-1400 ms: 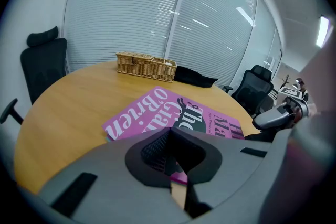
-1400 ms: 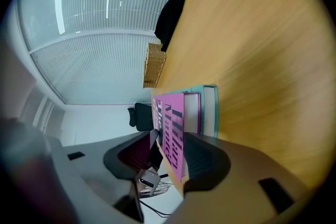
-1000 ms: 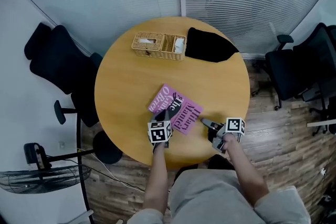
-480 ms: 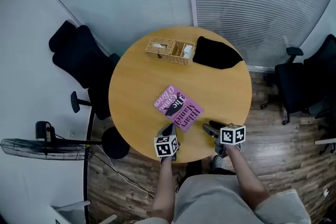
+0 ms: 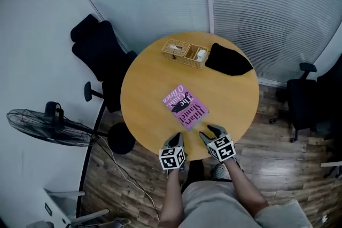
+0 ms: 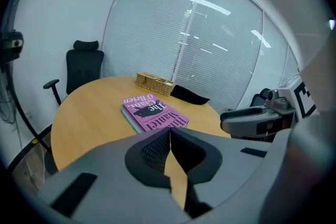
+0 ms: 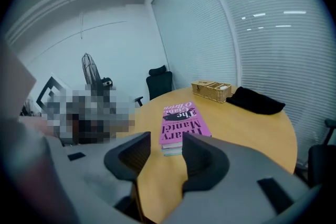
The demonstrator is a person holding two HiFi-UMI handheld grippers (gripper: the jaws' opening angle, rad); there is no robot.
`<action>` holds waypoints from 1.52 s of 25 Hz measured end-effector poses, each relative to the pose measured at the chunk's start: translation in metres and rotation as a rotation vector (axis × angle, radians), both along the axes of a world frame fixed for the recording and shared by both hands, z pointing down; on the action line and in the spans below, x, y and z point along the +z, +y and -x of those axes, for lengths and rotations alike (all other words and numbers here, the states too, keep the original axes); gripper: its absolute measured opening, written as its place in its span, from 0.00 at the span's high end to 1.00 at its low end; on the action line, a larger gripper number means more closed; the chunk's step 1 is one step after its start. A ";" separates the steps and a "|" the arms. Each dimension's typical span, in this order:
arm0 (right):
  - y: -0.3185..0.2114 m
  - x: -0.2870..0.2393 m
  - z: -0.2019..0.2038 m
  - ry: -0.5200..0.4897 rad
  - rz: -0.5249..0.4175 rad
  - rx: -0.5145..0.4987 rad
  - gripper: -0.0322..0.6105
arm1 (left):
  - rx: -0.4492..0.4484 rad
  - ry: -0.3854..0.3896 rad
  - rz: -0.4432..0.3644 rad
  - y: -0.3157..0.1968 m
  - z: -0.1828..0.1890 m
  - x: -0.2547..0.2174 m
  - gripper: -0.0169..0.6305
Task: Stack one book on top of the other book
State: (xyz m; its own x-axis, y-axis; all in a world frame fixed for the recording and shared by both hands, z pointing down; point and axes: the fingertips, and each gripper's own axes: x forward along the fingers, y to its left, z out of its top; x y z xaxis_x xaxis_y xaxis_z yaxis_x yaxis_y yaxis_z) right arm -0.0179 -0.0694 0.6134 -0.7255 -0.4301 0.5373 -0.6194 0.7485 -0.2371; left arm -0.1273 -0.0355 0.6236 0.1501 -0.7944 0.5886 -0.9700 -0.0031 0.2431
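**Books stacked mid-table, grippers back at the near edge**

We see the pink book (image 5: 185, 105) lying flat on the lower book (image 6: 126, 113), whose pale edge peeks out along one side. The pair sits near the middle of the round table (image 5: 140, 107), with bare wood around it on all sides.

At the far rim a basket (image 5: 185, 53) and a black cloth (image 5: 228, 60) sit just beside each other, well apart from the books.

Our left gripper (image 5: 176, 138) hangs over the table's near edge, its jaws pressed together with nothing between them. The right gripper (image 5: 209, 132) is just beside it, jaws apart and empty, pointing towards the stack. Neither touches the books.

Past the table's left edge stand a chair (image 5: 99, 56) and a fan (image 5: 51, 128).
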 end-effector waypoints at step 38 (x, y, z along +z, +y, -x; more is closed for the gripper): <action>0.048 -0.011 -0.028 -0.018 -0.096 -0.004 0.92 | 0.002 -0.116 -0.075 0.063 -0.023 -0.021 0.93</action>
State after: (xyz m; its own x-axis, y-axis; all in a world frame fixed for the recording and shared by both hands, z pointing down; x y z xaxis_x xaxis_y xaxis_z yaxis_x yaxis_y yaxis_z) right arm 0.0100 -0.0219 0.6024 -0.7366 -0.4758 0.4806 -0.6125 0.7707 -0.1757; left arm -0.1046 0.0278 0.6029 0.0858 -0.8363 0.5415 -0.9916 -0.0187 0.1283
